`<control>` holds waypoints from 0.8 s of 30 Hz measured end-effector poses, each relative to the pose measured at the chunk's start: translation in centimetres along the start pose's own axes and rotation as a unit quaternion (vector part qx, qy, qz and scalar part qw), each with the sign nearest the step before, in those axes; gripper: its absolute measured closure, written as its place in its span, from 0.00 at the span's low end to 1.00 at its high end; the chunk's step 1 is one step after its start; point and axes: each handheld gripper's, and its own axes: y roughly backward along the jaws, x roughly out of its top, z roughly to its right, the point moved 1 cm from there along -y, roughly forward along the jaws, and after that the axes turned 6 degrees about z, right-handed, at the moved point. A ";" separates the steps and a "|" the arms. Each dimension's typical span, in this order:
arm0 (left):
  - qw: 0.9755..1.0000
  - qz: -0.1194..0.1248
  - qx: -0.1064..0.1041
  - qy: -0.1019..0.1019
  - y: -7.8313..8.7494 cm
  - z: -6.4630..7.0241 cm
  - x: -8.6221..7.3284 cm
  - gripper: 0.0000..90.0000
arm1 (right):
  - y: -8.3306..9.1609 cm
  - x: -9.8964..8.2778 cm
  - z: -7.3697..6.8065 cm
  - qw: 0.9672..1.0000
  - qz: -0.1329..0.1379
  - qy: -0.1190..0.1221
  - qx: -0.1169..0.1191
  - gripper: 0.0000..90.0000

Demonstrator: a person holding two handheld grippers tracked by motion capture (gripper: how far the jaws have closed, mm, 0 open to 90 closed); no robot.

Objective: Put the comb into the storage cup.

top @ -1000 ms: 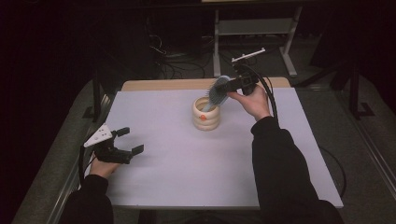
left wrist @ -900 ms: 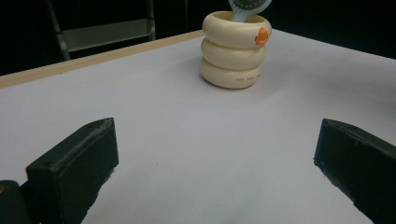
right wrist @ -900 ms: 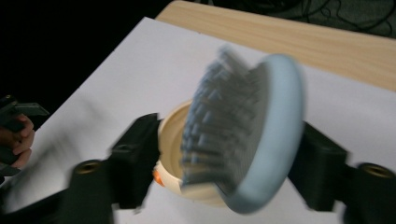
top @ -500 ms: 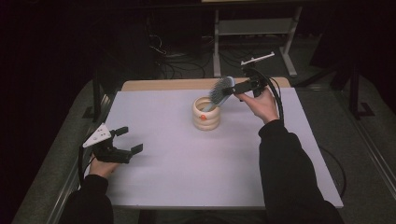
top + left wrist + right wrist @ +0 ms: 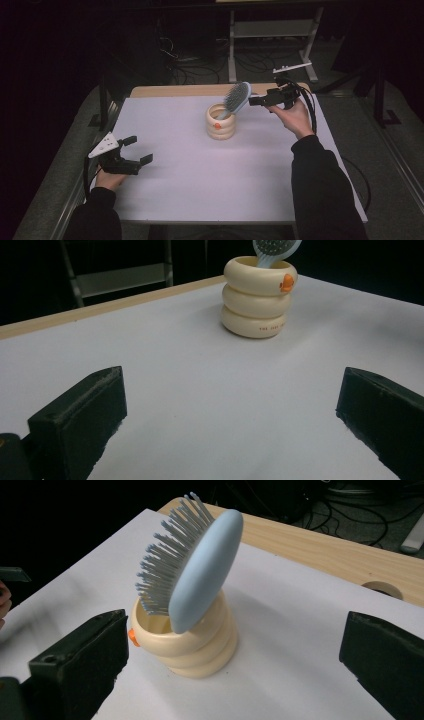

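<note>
The hairbrush (image 5: 237, 98) is standing handle-down in the cream cup (image 5: 221, 121) at upper centre, leaning up-right toward the right gripper (image 5: 257, 100), whose jaws have just been opening, empty. The left gripper (image 5: 140, 149) is resting open at lower left.

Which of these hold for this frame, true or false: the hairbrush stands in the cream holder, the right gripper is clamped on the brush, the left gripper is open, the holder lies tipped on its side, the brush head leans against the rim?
1. The blue hairbrush stands handle-down in the cream ringed holder. True.
2. The right gripper is clamped on the brush. False: its jaws have just been opening, stand wide apart, and nothing is between them.
3. The left gripper is open. True: the jaws are apart above the bare white table.
4. The holder lies tipped on its side. False: it stands upright.
5. The brush leans on the holder's rim. True.
</note>
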 end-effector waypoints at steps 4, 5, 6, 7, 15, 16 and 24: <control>1.000 -0.005 -0.001 0.002 -0.1 0.0 -0.1 0.00 | 0.6 -0.3 0.2 1.000 0.007 0.006 0.000 0.00; 1.000 -0.006 -0.001 0.001 -0.1 0.0 -0.1 0.00 | 0.8 -0.4 0.3 1.000 0.008 0.008 0.000 0.00; 1.000 -0.006 -0.001 0.001 -0.1 0.0 -0.1 0.00 | 0.9 -0.6 0.3 1.000 0.008 0.008 0.002 0.00; 1.000 -0.006 -0.001 0.001 -0.1 0.0 -0.1 0.00 | 0.9 -0.6 0.3 1.000 0.008 0.008 0.002 0.00; 1.000 -0.011 -0.003 0.001 -0.1 0.1 -0.1 0.00 | 2.3 -1.4 0.8 1.000 0.012 0.011 0.002 0.00; 1.000 -0.010 -0.003 0.002 -0.1 0.1 -0.1 0.00 | 2.4 -1.5 0.8 1.000 0.012 0.012 0.001 0.00; 1.000 -0.012 -0.003 0.002 -0.1 0.1 -0.1 0.00 | 3.5 -2.5 1.4 1.000 0.013 0.013 -0.007 0.00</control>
